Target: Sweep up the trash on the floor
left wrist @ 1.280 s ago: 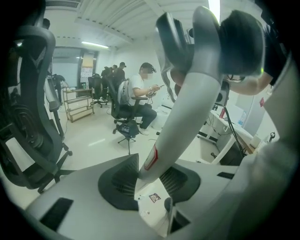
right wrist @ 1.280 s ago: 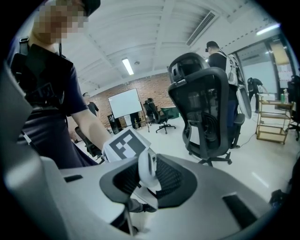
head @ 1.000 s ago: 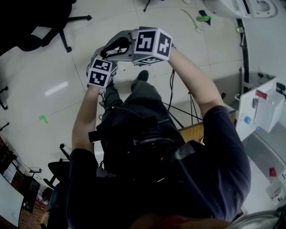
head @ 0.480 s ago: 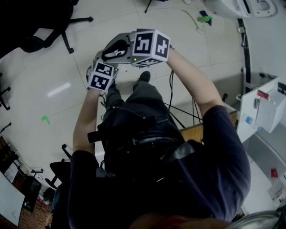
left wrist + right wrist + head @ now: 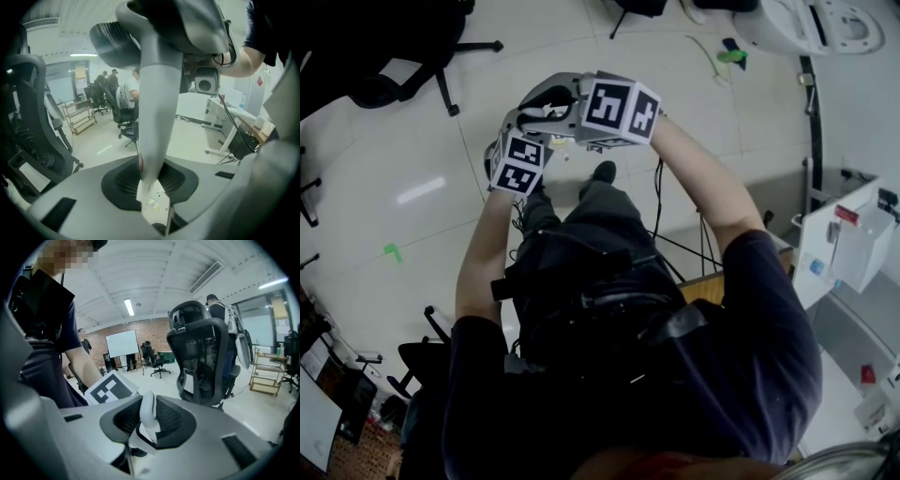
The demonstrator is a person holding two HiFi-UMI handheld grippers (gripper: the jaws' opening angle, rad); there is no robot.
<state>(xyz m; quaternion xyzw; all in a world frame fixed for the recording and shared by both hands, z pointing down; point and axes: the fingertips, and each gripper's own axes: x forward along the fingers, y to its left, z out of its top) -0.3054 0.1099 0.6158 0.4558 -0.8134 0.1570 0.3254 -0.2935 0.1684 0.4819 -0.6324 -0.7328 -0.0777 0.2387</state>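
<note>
The tiled floor is crowded at its edges: a dark office chair sits beyond and to the left of the left gripper, and a tall mesh-backed chair stands close ahead of the right gripper, filling much of that view, with a person behind it. Directly under both grippers I see the operator's own shoe, and black cables hang just to its right. The trash I can pick out is a green scrap on the floor well off to the left of the left gripper and nearer the body, and a second green scrap beyond and to the right of the right gripper, near a white rounded housing; both lie well apart from the grippers. A pale handle runs from between the left gripper's jaws up to the right gripper above it. The left jaws have just been closing and their pads press on the handle, while the right gripper is clamped on the same handle, which shows there as a rounded white stub. The left gripper's marker cube sits just left of the right jaws. A white box stands well to the right of the right gripper; I cannot make out what is in it
</note>
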